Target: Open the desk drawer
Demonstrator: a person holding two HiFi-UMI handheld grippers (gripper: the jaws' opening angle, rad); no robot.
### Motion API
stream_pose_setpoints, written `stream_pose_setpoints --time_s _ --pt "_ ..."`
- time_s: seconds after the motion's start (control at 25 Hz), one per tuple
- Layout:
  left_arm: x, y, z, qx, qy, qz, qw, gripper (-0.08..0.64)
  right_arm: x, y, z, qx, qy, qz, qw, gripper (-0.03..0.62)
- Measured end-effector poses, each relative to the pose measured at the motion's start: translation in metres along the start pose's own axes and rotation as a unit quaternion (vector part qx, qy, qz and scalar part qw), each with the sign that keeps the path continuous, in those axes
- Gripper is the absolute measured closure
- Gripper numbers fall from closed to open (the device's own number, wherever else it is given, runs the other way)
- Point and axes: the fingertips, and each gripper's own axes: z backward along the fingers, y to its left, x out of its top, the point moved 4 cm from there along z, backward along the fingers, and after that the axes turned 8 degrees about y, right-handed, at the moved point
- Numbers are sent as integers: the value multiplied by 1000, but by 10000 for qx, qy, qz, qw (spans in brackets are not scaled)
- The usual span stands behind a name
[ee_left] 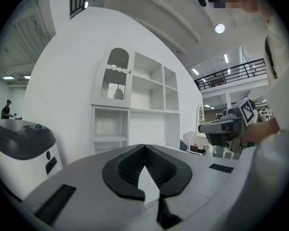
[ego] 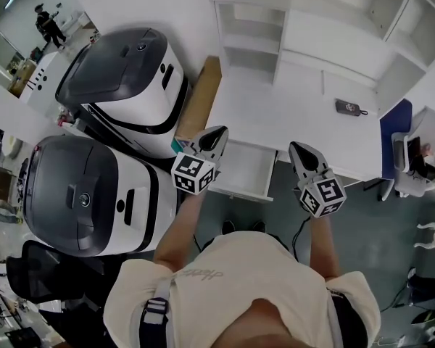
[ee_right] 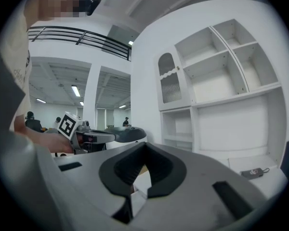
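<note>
Below us, at the front edge of the white tabletop [ego: 297,118], the drawer [ego: 243,169] is standing pulled out, its pale inside showing. We are holding the left gripper [ego: 219,133] over the drawer's left corner. The right gripper [ego: 297,148] is hovering just beside the drawer's right end, near the tabletop's front edge. Both grippers are pointing toward the shelves [ego: 250,31] at the back of the desk. Each gripper's own view is showing its jaws pressed together at the tips, with nothing between them. A small dark object [ego: 350,107] is lying on the tabletop toward the right, well apart from both grippers. Two large white and grey machines [ego: 127,78] are standing on the floor left of the desk.
</note>
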Motion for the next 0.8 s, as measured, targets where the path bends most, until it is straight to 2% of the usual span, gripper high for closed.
stream_pose_setpoints --time_s 0.12,0.4,0.8 --pt "19 2 6 80 -102 -87 9999 555 17 -2 2 4 -134 -93 9999 595" --pt "53 6 26 231 -427 -273 9984 555 52 3 14 -88 -583 52 9982 595" --pt "84 5 43 321 -765 -374 9959 555 77 12 28 -43 -803 350 9961 595"
